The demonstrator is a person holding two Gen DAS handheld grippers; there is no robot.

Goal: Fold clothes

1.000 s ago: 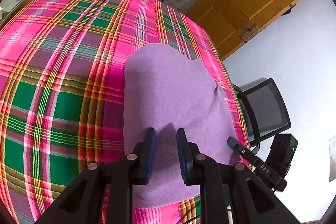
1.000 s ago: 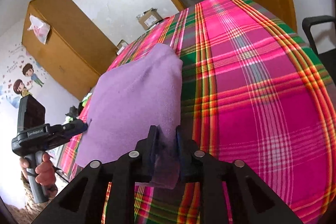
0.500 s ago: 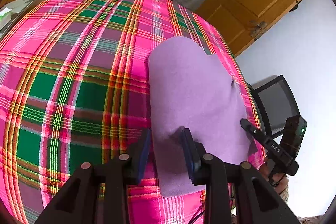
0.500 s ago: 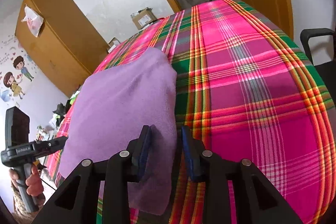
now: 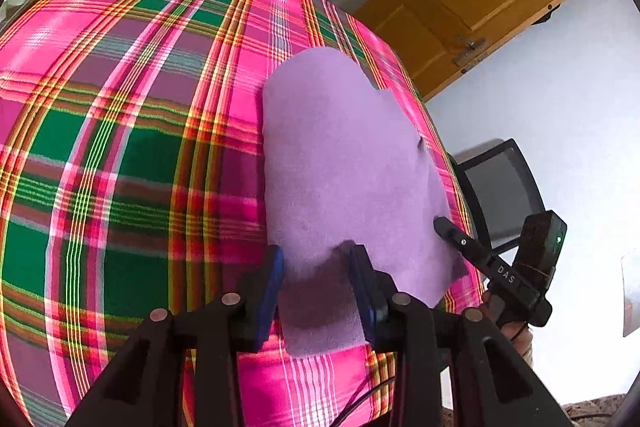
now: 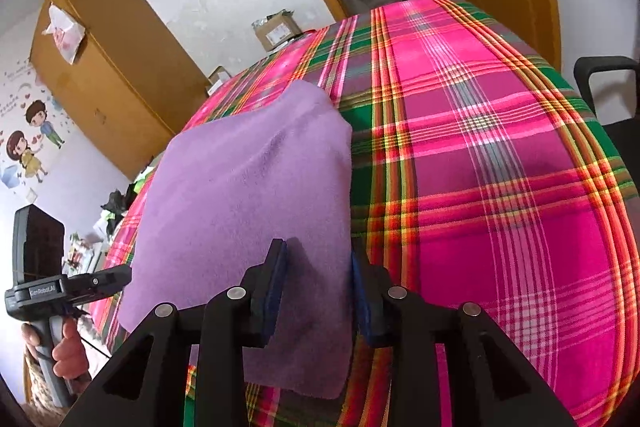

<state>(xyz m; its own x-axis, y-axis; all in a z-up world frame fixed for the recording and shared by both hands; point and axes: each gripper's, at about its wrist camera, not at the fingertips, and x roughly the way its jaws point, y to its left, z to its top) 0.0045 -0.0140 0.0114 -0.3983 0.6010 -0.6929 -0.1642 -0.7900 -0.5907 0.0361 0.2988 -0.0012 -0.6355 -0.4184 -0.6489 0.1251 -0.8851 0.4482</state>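
Purple cloth (image 5: 352,163) lies folded flat on plaid table (image 5: 132,155), centre-right of left-wrist frame. Both tongs spread, holding nothing: left tongs (image 5: 318,283) straddle its near edge, right tongs (image 6: 318,287) over its near right corner. Looks like release after a fold; next likely regrip an edge or smooth

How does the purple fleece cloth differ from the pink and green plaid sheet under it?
The folded purple fleece cloth is plain and fuzzy; the pink and green plaid sheet is striped and smooth. The cloth is small and sits near one edge; the sheet covers the whole surface. Both lie flat.
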